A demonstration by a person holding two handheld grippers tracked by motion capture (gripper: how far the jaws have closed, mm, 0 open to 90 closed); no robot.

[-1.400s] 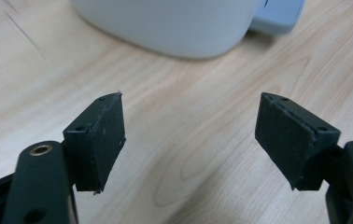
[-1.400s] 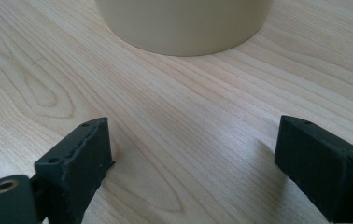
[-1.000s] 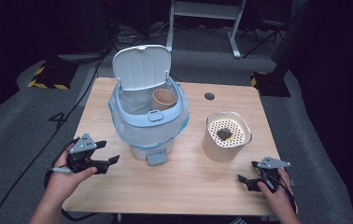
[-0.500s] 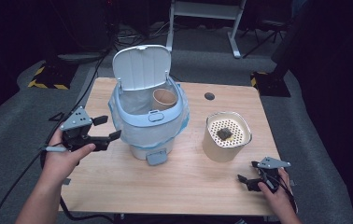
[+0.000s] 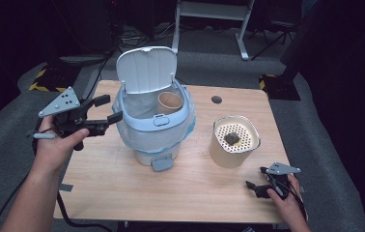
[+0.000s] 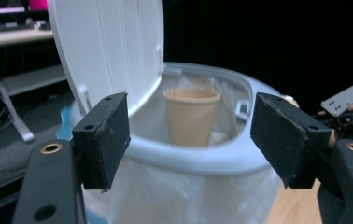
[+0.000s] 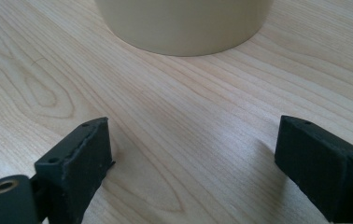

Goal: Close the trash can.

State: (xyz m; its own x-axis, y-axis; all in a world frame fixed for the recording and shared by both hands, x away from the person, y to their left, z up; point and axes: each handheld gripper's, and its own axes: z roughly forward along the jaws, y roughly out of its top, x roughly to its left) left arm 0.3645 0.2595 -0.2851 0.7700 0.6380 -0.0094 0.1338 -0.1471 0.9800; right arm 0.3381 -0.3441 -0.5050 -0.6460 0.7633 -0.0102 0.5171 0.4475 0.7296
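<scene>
A white and pale-blue pedal bin [image 5: 154, 130] stands mid-table with its lid [image 5: 147, 67] tipped up and a clear liner inside. A tan paper cup [image 5: 171, 101] stands upright in it, at the back right. My left gripper [image 5: 109, 109] hovers open at the bin's left side, level with the rim and apart from it. In the left gripper view the cup [image 6: 192, 116] and the rim [image 6: 198, 161] lie ahead between the open jaws of that gripper [image 6: 191, 135]. My right gripper [image 5: 254, 177] rests open near the table's front right corner, empty [image 7: 191, 154].
A beige canister [image 5: 233, 140] with a perforated insert and a small dark lump on it stands right of the bin; its base [image 7: 184, 28] is just ahead of the right gripper. The bin's pedal [image 5: 161, 163] juts forward. A dark round hole [image 5: 216, 99] sits at the back.
My left hand has lifted off the table and moved up and in toward the bin's left side. The right hand has stayed put.
</scene>
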